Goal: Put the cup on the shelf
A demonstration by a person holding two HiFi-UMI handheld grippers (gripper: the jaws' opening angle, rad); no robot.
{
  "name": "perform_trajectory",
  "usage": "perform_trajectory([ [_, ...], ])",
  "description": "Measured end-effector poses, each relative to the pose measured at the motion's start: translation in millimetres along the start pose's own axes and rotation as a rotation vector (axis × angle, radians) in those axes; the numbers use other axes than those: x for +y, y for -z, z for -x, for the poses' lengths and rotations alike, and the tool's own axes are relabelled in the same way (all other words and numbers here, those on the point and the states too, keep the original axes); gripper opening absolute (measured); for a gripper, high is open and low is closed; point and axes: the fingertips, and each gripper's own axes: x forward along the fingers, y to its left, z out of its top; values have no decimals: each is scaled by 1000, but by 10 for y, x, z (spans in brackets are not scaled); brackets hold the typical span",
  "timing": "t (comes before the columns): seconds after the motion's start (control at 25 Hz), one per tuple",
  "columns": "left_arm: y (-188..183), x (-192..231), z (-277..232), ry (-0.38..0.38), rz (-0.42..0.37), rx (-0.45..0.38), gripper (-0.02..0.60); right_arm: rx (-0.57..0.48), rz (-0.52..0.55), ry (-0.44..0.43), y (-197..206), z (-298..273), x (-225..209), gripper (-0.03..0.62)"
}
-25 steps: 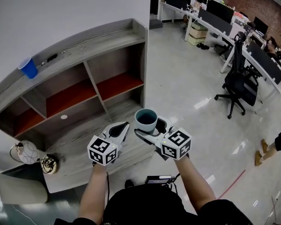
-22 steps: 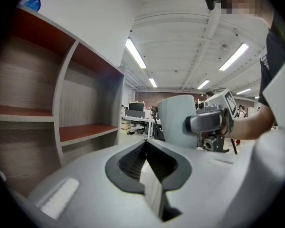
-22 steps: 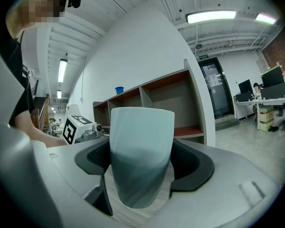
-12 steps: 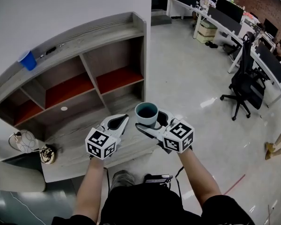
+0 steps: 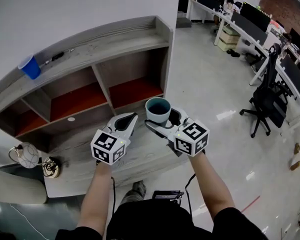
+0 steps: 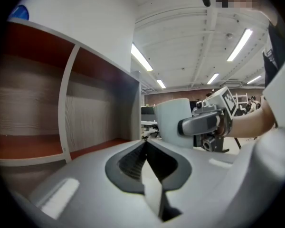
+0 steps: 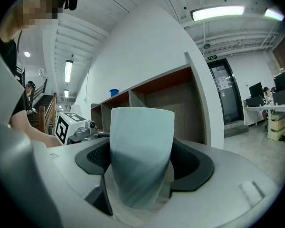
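Observation:
A pale teal cup [image 5: 157, 110] stands upright between the jaws of my right gripper [image 5: 162, 121], which is shut on it; it fills the middle of the right gripper view [image 7: 141, 160]. My left gripper [image 5: 127, 123] is shut and holds nothing, just left of the cup. From the left gripper view the cup [image 6: 175, 122] shows to the right, clamped by the right gripper. The grey wooden shelf [image 5: 85, 54] with red-floored compartments stands ahead, its low front ledge [image 5: 85, 151] beneath both grippers.
A blue cup [image 5: 30, 67] and a dark pen-like item [image 5: 59, 57] rest on the shelf's top board. A round lamp-like object with a cable [image 5: 27, 156] lies at the ledge's left end. Office desks and a black chair [image 5: 265, 101] stand to the right across shiny floor.
The view has shifted closer to the shelf; both grippers now hang over the shelf's front ledge. The cup stays clamped in the right gripper.

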Motion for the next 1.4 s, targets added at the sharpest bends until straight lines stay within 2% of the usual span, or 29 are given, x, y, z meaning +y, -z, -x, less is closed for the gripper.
perform_trajectory([
  [0.4,95,538,-255,-117,31,0,2,-20,0,75,-50,-802,-458,379],
  [0.68,182,617,-389,-123,25,21,2,-53,14,137,-83,-1100,-702,379],
  [1.4,298,741,-362,-114,76,10,2,-33,64,165,7,-1632,-888,379],
])
